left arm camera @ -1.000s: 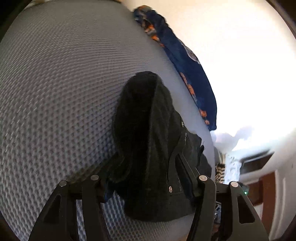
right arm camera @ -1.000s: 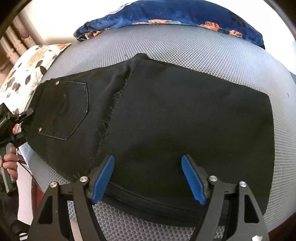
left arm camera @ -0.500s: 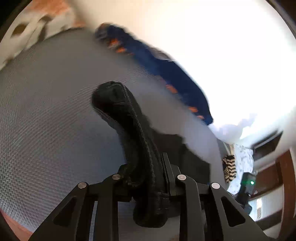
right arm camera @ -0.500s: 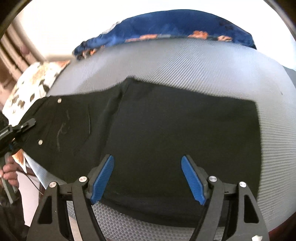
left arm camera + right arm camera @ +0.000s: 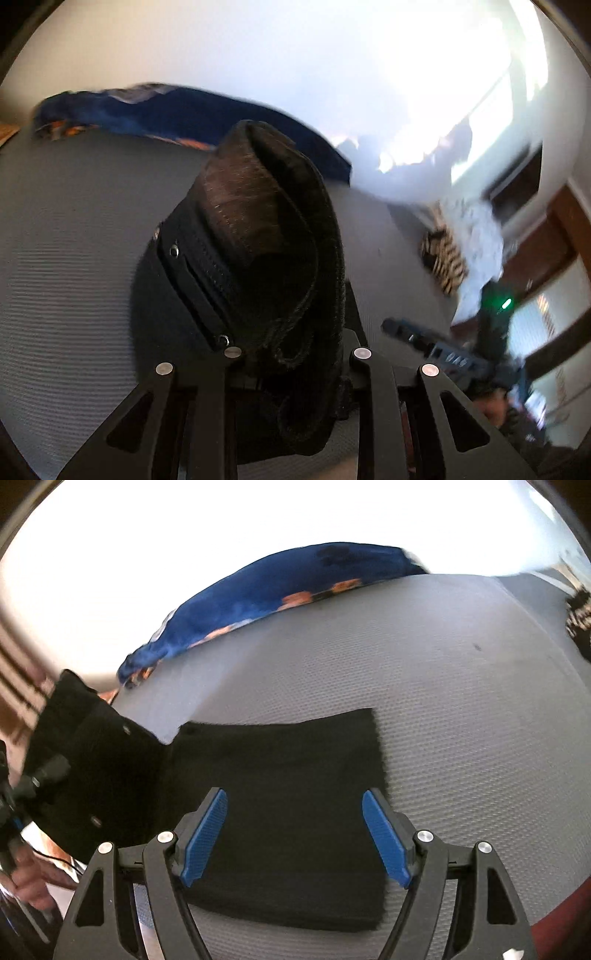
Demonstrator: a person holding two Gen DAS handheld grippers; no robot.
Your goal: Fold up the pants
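Note:
The black pants (image 5: 280, 797) lie on the grey mesh bed surface (image 5: 443, 701), their lower part flat and folded. The waistband end (image 5: 266, 236) bunches up between the fingers of my left gripper (image 5: 295, 354), which is shut on it and holds it lifted off the bed. In the right wrist view that raised end (image 5: 85, 760) hangs at the left, with the left gripper partly seen beside it. My right gripper (image 5: 295, 842) hovers open over the flat part, its blue pads (image 5: 203, 838) wide apart and touching nothing.
A blue blanket with orange print (image 5: 277, 590) lies along the bed's far edge. A striped cloth (image 5: 443, 258) and white fabric sit off the bed's right side. A person's hand (image 5: 29, 878) shows at the lower left. Bright window light washes out the background.
My left gripper closed on the waistband end, then lifted and rolled it over toward the other half. The right gripper rose and shifted, staying open; the pants now look shorter.

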